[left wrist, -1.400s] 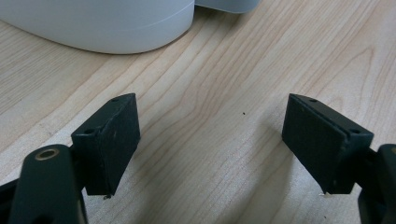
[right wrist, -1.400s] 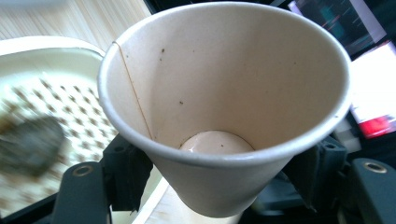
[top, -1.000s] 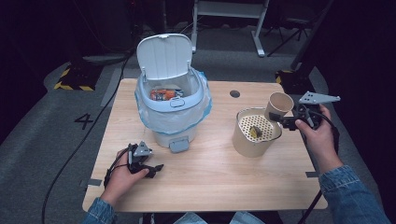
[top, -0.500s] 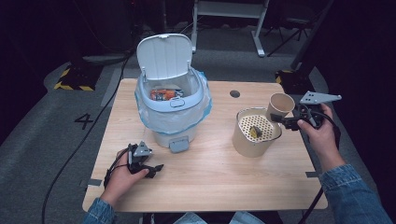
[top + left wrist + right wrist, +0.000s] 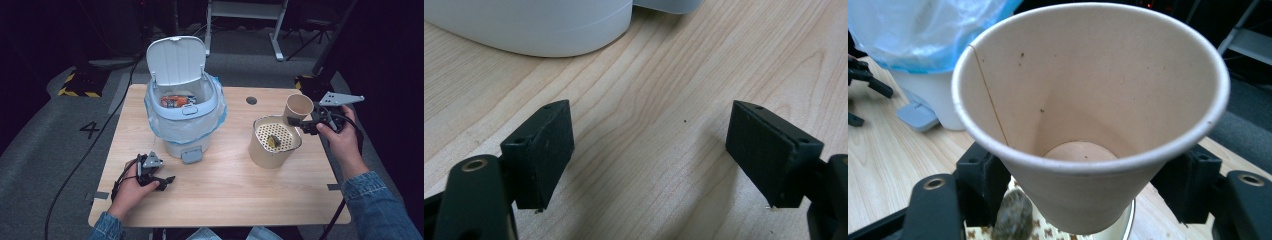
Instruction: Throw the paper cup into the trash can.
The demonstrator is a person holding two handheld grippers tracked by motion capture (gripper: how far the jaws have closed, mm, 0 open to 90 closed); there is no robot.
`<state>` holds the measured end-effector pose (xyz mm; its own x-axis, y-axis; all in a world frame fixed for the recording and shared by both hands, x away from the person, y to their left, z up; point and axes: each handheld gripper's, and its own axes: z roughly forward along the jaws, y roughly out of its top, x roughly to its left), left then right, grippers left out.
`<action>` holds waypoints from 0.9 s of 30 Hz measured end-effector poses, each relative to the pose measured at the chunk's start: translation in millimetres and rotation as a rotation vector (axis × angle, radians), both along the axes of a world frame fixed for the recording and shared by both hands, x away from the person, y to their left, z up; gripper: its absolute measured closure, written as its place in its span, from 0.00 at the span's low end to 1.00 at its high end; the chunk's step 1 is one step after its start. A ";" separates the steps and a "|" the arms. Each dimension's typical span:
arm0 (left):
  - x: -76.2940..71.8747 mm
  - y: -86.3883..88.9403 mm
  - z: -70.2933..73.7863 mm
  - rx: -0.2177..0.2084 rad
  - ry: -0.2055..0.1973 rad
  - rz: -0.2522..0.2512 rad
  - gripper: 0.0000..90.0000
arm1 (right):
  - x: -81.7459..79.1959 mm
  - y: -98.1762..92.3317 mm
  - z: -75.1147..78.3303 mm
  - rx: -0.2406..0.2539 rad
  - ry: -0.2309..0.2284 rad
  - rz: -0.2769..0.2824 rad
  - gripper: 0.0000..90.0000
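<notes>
A beige paper cup (image 5: 298,107) hangs tipped over a beige container (image 5: 260,150) whose perforated insert carries a dark tea bag (image 5: 273,142). My right gripper (image 5: 306,123) is shut on the cup's lower part. In the right gripper view the cup (image 5: 1088,115) looks empty inside, its mouth faces the camera, and the black jaws press on both sides of its base, with the tea bag (image 5: 1010,215) just below. My left gripper (image 5: 162,181) rests on the table in front of the bin, open. In the left gripper view its pads (image 5: 544,150) stand wide apart over bare wood.
A white pedal bin (image 5: 182,135) with a blue bag liner stands at the table's (image 5: 225,200) middle left. Its lid (image 5: 176,60) is up and an orange wrapper (image 5: 175,101) lies inside. The bin's pedal (image 5: 191,156) points toward the left gripper. A round hole (image 5: 251,100) sits near the far edge.
</notes>
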<state>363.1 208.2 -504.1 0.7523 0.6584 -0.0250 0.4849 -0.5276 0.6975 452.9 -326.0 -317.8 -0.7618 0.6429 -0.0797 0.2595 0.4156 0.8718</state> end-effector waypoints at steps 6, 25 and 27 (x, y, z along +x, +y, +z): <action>-0.2 0.2 0.1 0.003 -0.003 0.001 0.22 | 3.5 13.0 14.7 0.016 -0.015 0.011 0.34; -0.5 0.0 0.0 0.006 -0.008 0.002 0.22 | 36.5 81.7 57.6 0.073 -0.039 0.089 0.34; -0.4 0.1 0.0 0.006 -0.008 0.001 0.22 | 40.2 91.2 61.3 0.081 -0.045 0.098 0.34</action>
